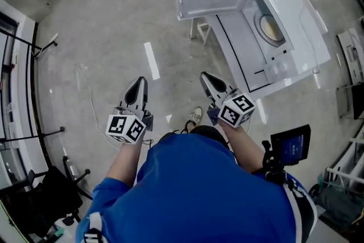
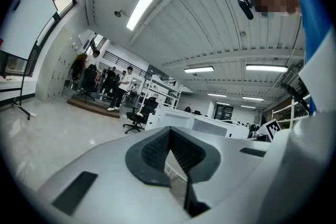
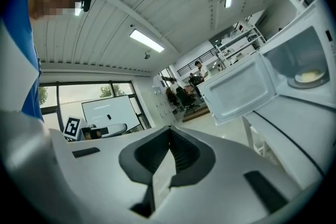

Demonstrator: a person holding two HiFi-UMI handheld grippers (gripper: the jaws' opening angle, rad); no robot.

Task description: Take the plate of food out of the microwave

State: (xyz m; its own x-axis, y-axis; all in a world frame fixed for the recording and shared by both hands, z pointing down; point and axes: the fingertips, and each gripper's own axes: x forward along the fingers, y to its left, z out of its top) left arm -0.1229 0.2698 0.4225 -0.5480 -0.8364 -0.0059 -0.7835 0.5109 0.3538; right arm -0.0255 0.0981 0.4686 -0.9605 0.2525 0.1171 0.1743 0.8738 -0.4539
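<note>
White and standing open, the microwave (image 1: 284, 37) has its door (image 1: 213, 0) swung wide, and the plate of food (image 1: 272, 28) sits inside the microwave's cavity. We hold the left gripper (image 1: 138, 83) and the right gripper (image 1: 206, 78) well short of the microwave, the right one nearer to it, and both have their jaws pressed together on nothing. To reach well, we judge that we should open the 2 grippers before they enter the microwave, come in level past the door, and take the plate's rim from opposite sides so the food stays flat.
</note>
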